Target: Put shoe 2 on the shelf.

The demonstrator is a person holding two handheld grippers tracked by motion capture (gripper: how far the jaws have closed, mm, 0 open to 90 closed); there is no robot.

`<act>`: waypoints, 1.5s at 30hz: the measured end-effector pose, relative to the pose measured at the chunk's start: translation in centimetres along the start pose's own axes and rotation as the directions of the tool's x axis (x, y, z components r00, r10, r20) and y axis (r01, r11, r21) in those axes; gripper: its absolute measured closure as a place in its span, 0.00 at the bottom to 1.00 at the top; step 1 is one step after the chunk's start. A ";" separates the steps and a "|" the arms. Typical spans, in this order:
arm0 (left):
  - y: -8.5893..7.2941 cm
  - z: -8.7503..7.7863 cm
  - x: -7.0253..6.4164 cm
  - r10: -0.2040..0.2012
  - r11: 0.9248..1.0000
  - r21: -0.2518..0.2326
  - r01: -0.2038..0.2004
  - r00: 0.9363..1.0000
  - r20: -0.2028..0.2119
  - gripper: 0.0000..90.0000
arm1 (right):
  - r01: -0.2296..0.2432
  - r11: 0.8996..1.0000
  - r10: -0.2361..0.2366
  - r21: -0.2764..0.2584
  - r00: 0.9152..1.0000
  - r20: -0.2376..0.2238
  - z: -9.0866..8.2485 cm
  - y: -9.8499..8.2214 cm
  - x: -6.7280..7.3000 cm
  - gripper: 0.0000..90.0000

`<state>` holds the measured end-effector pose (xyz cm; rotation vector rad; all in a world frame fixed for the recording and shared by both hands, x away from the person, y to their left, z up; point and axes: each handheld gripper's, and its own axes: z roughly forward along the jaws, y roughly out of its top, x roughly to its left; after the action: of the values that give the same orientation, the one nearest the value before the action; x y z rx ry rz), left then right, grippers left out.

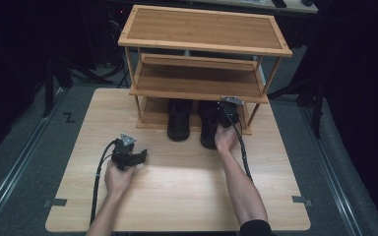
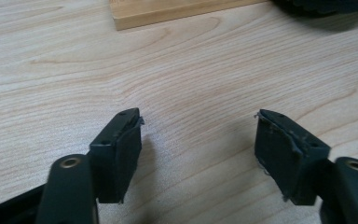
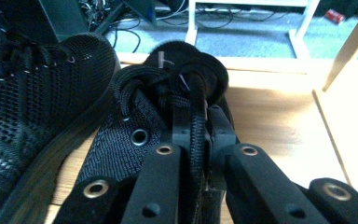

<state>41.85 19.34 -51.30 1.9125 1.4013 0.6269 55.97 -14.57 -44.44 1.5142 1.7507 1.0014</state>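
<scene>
- Right tool (image 3: pixel 198 135): jaws clamped on the heel collar of the right black shoe (image 1: pixel 209 129).
- Left tool (image 2: pixel 198 154): jaws apart, empty, low over the worktop (image 1: pixel 187 196) near its left edge.
- Shoe: knit mesh, likely light and floppy; the collar looks the firmest hold.
- Rack (image 1: pixel 202 44): bottom shelf holds both shoes; left shoe (image 1: pixel 179 123) beside it; upper shelves bare.

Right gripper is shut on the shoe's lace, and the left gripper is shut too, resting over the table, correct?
Not quite. The left gripper is open: the left gripper view shows its jaws wide apart over the bare table. The rest holds: the right gripper is shut on the lace of the right-hand shoe.
</scene>
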 end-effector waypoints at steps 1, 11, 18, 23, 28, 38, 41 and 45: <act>0.0 0.0 0.0 -0.001 1.000 -0.002 0.001 1.000 0.002 0.39 | 0.009 1.000 -0.008 -0.005 1.000 0.003 0.1 0.0 0.0 0.93; 2.0 0.4 -1.9 0.055 0.998 0.007 -0.056 0.997 0.052 0.40 | 0.032 0.999 -0.032 -0.025 0.999 0.012 0.3 -0.1 -0.4 0.69; 3.8 0.2 -3.3 0.054 0.998 -0.023 -0.052 0.993 0.105 0.39 | 0.009 1.000 -0.010 -0.024 0.999 -0.050 -1.2 0.6 -1.8 0.57; 4.3 0.0 -4.1 0.035 0.998 -0.065 -0.026 0.990 0.136 0.38 | 0.080 0.995 -0.085 -0.057 0.992 -0.096 -3.5 1.0 -2.0 0.53; 5.0 0.3 -4.7 0.039 0.998 -0.047 -0.033 0.990 0.133 0.36 | 0.094 0.992 -0.104 -0.083 0.988 -0.116 -5.9 -0.1 -3.3 0.53; 7.1 0.2 -6.5 0.050 0.997 -0.067 -0.041 0.988 0.144 0.34 | 0.129 0.991 -0.134 -0.038 0.970 -0.201 -9.0 -4.5 -4.9 0.53; 7.4 0.3 -7.0 0.043 0.996 -0.080 -0.031 0.987 0.153 0.35 | 0.133 0.991 -0.136 -0.029 0.963 -0.233 -9.4 -5.9 -4.8 0.53; 8.3 0.9 -8.0 0.053 0.997 -0.068 -0.043 0.987 0.153 0.34 | 0.164 0.986 -0.165 -0.026 0.948 -0.273 -9.7 -6.6 -3.4 0.51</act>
<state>45.24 9.95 -45.55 1.9051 1.2269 0.5275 44.94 -19.80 -45.07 1.2477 2.0279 1.1703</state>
